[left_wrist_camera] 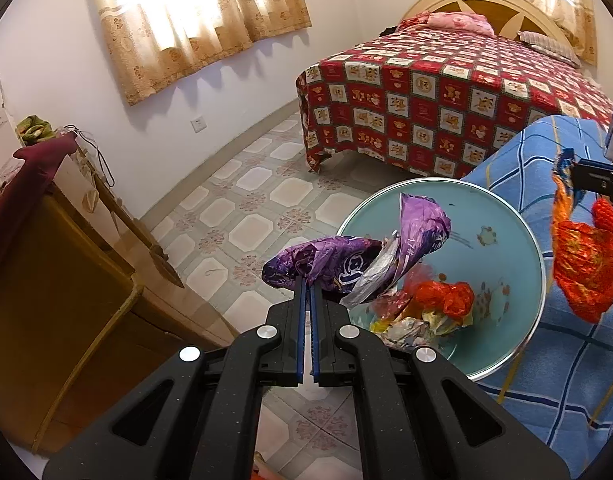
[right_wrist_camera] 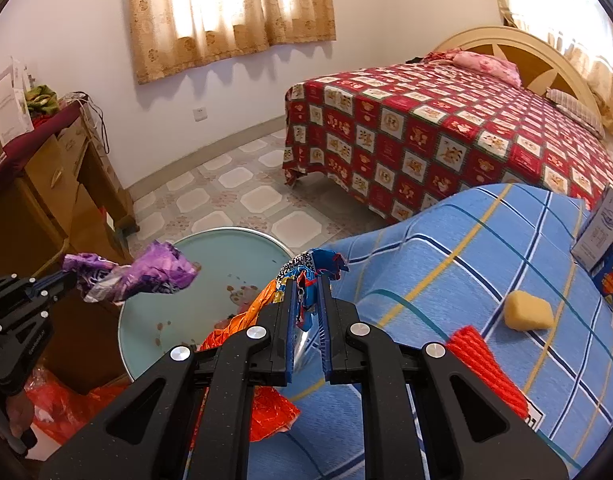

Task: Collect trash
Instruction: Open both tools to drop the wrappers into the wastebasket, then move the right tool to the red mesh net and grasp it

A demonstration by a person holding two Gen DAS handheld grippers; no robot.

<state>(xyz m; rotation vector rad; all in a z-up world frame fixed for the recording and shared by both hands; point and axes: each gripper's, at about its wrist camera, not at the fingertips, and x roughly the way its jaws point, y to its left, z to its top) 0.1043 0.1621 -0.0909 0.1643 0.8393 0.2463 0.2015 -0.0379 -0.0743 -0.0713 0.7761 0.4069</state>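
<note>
Wrappers in both grips: my left gripper (left_wrist_camera: 307, 286) clamps a purple wrapper (left_wrist_camera: 346, 264) over the bin (left_wrist_camera: 506, 216) rim at lower centre, my right gripper (right_wrist_camera: 306, 284) an orange wrapper (right_wrist_camera: 242, 320) beside it. Released here, the purple one may catch the rim and fall to the floor (left_wrist_camera: 266, 184).

Your left claw (left_wrist_camera: 307, 280) fills the lower middle of the left wrist view: 2 matte black, faintly speckled arms fanning out toward the bottom of the frame, each with triangular cut-outs. 4 round silver pivot caps sit across them in a shallow arc. The 2 fingers (left_wrist_camera: 299, 320) are slim and black, lined with ribbed blue pads. Your right claw (right_wrist_camera: 308, 280) is built the same way, with 4 silver caps and blue-lined fingers (right_wrist_camera: 326, 320). At the far left of the right wrist view, small silver screws dot the left claw's black body.
</note>
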